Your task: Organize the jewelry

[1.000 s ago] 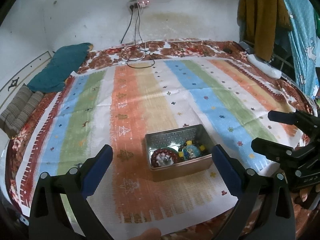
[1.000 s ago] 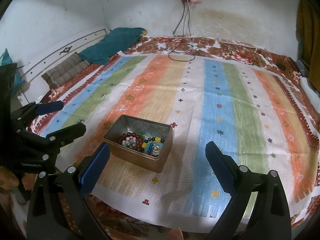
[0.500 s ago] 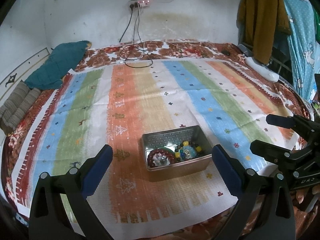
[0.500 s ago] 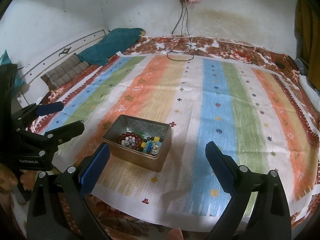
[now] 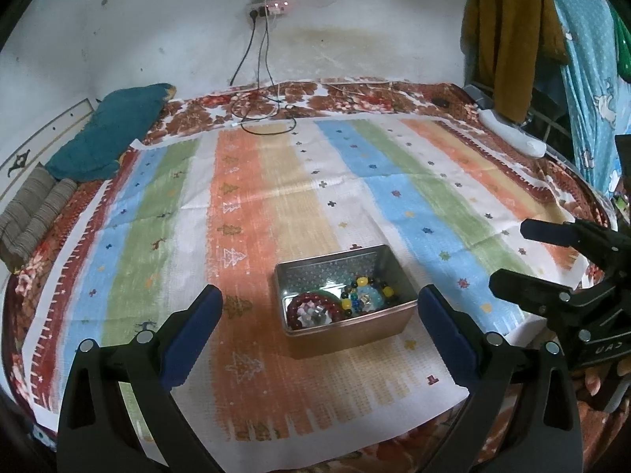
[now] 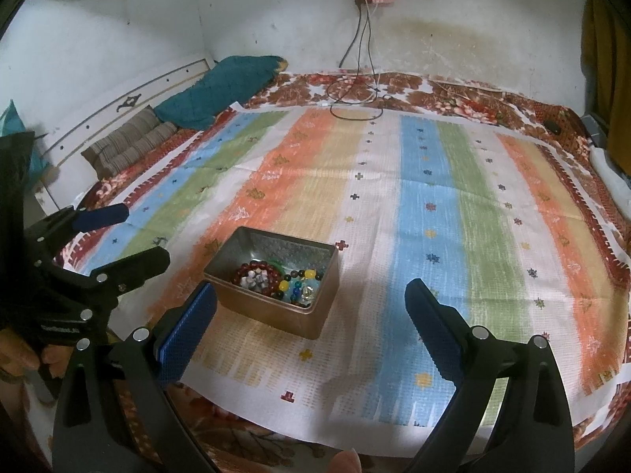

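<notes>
An open metal tin (image 5: 388,317) (image 6: 319,317) stands on the striped cloth near its front edge. Inside lie a dark red bead bracelet (image 5: 311,301) (image 6: 256,270) and a multicoloured bead bracelet with yellow and blue beads (image 5: 366,293) (image 6: 299,283). My left gripper (image 5: 320,307) is open and empty, held back from the tin; it shows at the left of the right wrist view (image 6: 114,232). My right gripper (image 6: 311,303) is open and empty, to the right of the tin; it shows at the right of the left wrist view (image 5: 512,256).
The striped cloth (image 5: 276,197) (image 6: 434,197) covers a floral bedspread (image 5: 355,94). A teal pillow (image 5: 106,138) and a striped cushion (image 5: 31,213) lie at the left. Cables (image 5: 260,114) hang from a wall socket. Clothes (image 5: 508,31) hang at the right.
Both grippers have drawn back slightly and risen, so the tin sits a little farther off. Both stay open and empty. The tin and beads have not moved.
</notes>
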The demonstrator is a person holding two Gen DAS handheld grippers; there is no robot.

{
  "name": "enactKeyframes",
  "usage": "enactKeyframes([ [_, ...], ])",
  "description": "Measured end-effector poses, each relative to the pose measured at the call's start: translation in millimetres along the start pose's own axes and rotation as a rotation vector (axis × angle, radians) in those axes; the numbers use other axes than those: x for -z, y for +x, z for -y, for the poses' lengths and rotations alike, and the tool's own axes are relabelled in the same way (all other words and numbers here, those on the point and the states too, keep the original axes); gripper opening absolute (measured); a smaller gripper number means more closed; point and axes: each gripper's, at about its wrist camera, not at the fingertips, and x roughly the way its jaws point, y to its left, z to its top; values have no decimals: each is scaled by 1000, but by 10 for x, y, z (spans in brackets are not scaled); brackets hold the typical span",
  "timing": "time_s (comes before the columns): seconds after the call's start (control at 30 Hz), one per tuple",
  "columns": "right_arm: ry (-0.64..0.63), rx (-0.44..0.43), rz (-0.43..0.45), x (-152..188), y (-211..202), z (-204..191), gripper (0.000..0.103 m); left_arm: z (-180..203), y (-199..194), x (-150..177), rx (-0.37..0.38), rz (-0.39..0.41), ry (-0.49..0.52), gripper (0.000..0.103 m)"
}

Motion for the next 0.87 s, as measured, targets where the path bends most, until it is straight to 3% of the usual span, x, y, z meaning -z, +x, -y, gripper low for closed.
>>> enactKeyframes([
  [0.87,-5,3,-1,22,1,6,97,-23,24,-5,-9,-20,-6,97],
])
